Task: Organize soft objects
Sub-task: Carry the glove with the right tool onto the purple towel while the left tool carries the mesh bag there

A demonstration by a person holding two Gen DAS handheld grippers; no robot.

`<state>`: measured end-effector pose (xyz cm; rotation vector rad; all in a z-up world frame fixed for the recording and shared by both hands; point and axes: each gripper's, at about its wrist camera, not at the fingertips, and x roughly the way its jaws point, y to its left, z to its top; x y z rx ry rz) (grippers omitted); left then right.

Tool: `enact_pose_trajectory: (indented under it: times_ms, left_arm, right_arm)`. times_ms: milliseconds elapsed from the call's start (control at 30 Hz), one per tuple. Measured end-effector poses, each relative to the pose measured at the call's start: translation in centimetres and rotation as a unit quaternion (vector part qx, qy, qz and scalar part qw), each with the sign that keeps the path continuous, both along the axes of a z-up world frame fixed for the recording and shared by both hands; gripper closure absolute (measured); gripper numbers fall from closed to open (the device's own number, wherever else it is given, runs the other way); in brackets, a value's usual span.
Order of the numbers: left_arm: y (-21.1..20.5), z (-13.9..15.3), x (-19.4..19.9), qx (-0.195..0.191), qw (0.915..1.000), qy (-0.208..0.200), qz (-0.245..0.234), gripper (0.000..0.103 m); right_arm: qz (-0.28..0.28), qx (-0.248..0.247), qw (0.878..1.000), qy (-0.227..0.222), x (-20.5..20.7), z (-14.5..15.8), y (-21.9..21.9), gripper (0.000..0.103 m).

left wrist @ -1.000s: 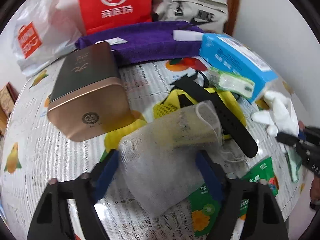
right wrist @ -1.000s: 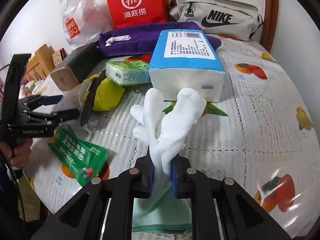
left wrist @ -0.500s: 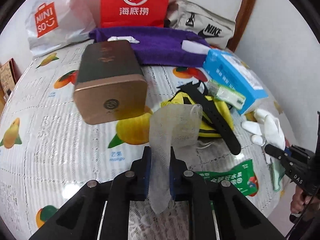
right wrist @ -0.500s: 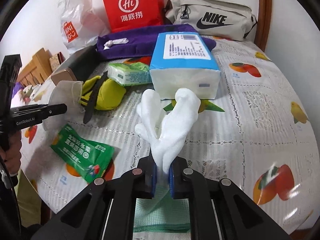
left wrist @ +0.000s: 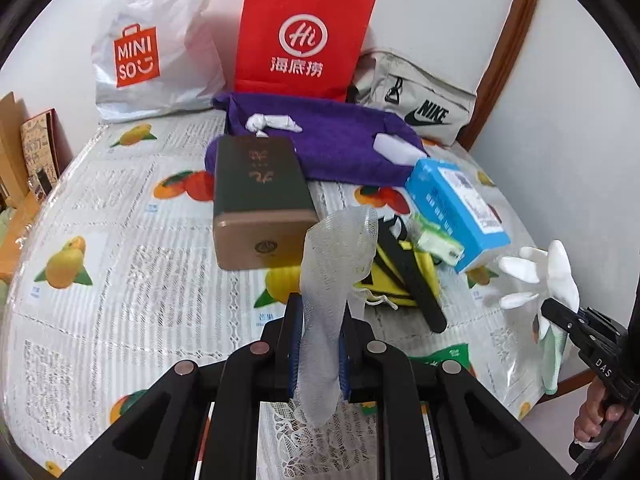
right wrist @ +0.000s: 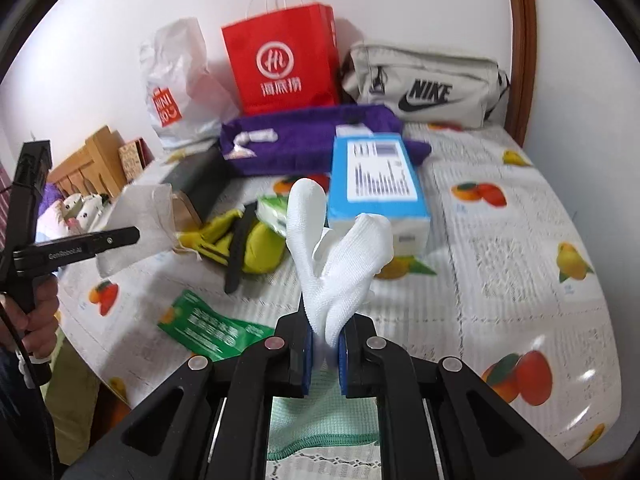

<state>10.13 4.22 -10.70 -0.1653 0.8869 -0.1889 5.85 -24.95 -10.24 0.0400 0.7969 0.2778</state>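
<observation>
The left gripper (left wrist: 319, 346) is clamped on a gauzy white mesh pouch (left wrist: 338, 256), which rises limp toward twelve o'clock above the jaws. The right gripper (right wrist: 325, 350) pinches a white knit glove (right wrist: 338, 264) near its cuff, fingers flopping up toward twelve o'clock, with a green cloth (right wrist: 320, 424) hanging below at six. Both items look light, soft and shapeless, so a pinch near one edge suits them. Beyond, at one o'clock from the glove, a blue tissue pack (right wrist: 378, 184) lies on the fruit-print tablecloth (right wrist: 520, 240).
</observation>
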Motion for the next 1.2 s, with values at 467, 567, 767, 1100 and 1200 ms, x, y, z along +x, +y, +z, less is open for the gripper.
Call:
enact_pose_trajectory:
  times_ms: [467, 567, 767, 1100, 1200]
  left_arm:
    - [1.6, 5.2, 1.0, -0.012, 0.9988, -0.033, 0.034, 0.088]
    - [1.8, 5.9, 1.6, -0.012, 0.9985, -0.036, 0.04, 0.088]
    - [2.1, 6.8, 3.0, -0.013, 0.9977, -0.04, 0.053, 0.088]
    - [2.2, 7.2, 6.3, -0.007, 0.9974, -0.037, 0.061, 0.088]
    - [2.2, 7.1, 7.3, -0.004, 0.9974, -0.034, 0.063, 0.088]
  right_arm:
    - [0.033, 0.003, 0.998, -0.046, 2.1, 5.6, 1.5, 0.093]
    - [0.041, 0.003, 0.998, -0.05, 3.2, 6.4, 1.9, 0.093]
    - [0.062, 0.009, 0.997, -0.055, 5.6, 7.2, 2.9, 0.093]
    - [0.093, 0.031, 0.994, -0.049, 11.8, 7.5, 5.0, 0.093]
    - [0.094, 0.036, 0.994, -0.05, 13.7, 7.6, 5.3, 0.093]
